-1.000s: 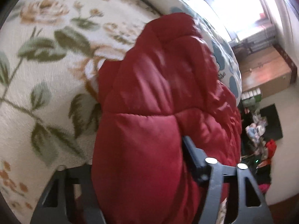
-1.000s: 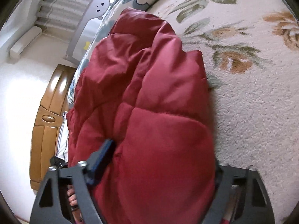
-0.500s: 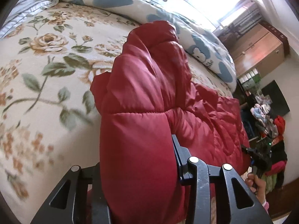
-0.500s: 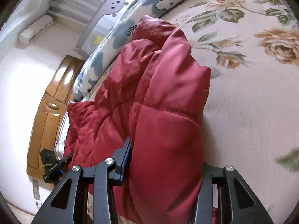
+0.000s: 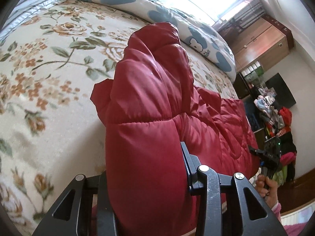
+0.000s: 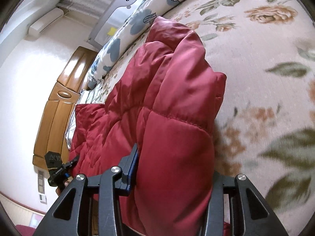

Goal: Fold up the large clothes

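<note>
A: Why are both tongs on the same garment?

B: The red padded jacket (image 5: 149,106) is wide, so each takes one end. The left tongs (image 5: 145,179) clamp a thick bunch at its left end; the right tongs (image 6: 173,177) clamp the right end (image 6: 173,106). Both closed in on it just now.

A: And where is it?

B: The gripped edge is raised above the floral bedspread (image 5: 49,63), the rest trailing down toward the far quilt (image 5: 177,19).

A: Why raised?

B: Likely so that edge can be carried over for a fold.
</note>
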A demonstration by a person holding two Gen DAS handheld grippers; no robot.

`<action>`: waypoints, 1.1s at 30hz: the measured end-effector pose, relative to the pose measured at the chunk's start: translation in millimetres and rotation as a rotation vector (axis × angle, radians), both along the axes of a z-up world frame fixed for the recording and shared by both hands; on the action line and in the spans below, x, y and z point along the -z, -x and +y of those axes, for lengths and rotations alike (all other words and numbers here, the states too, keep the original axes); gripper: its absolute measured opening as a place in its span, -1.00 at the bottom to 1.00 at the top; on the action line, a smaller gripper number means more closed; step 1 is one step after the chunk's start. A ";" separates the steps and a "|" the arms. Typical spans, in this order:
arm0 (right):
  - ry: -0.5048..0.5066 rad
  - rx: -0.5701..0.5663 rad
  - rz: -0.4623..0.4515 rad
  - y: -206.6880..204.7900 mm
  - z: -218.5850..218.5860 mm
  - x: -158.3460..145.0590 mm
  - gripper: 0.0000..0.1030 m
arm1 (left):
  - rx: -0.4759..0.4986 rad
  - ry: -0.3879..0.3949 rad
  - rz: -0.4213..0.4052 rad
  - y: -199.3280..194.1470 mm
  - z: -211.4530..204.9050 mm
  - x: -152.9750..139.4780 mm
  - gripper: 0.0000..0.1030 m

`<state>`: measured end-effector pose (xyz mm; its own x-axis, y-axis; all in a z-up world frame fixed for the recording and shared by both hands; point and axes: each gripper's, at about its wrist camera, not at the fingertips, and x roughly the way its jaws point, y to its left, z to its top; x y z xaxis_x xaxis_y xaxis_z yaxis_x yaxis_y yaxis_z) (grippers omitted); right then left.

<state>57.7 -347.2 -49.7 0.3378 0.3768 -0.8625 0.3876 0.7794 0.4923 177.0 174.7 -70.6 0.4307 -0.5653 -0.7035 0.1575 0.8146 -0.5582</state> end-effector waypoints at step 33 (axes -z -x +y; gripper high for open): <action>0.109 0.047 0.038 16.4 -9.0 17.4 0.61 | -0.152 -0.257 -0.016 23.6 -13.5 -11.2 0.65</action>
